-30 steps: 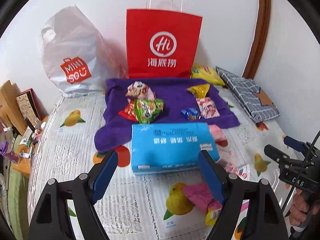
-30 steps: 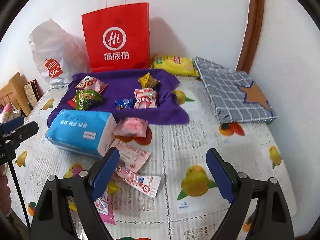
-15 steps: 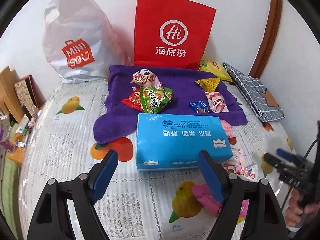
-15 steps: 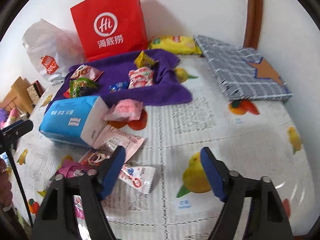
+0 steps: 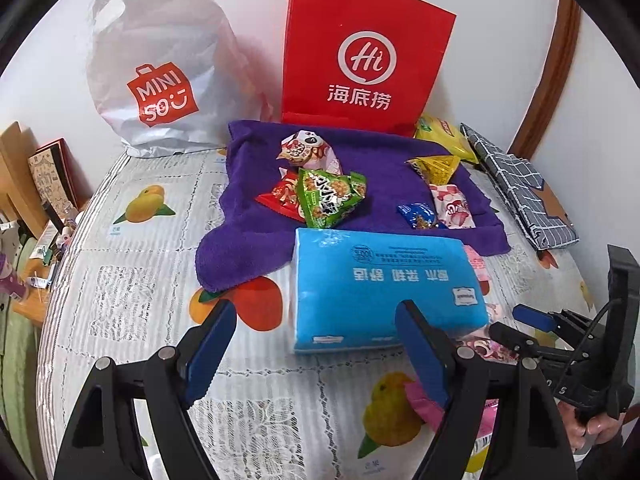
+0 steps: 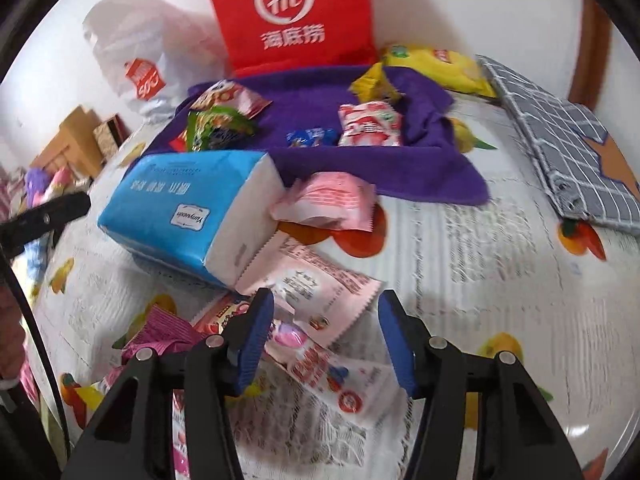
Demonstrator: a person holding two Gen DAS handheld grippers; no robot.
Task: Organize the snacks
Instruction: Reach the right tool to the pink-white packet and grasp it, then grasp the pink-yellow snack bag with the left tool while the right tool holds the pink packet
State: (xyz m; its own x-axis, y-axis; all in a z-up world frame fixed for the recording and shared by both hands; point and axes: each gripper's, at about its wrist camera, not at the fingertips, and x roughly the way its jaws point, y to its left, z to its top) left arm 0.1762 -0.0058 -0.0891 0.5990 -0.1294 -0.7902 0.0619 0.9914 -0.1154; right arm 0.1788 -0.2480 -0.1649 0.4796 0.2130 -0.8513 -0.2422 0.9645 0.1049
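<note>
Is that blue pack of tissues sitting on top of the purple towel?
No, the blue tissue pack lies on the fruit-print tablecloth just in front of the purple towel, which holds only small snack packets.

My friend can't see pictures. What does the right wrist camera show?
The right tongs, jaws closing, hover over a pink snack packet on a fruit-print tablecloth. Behind lie a blue tissue pack, snacks on a purple towel and a red bag.
</note>
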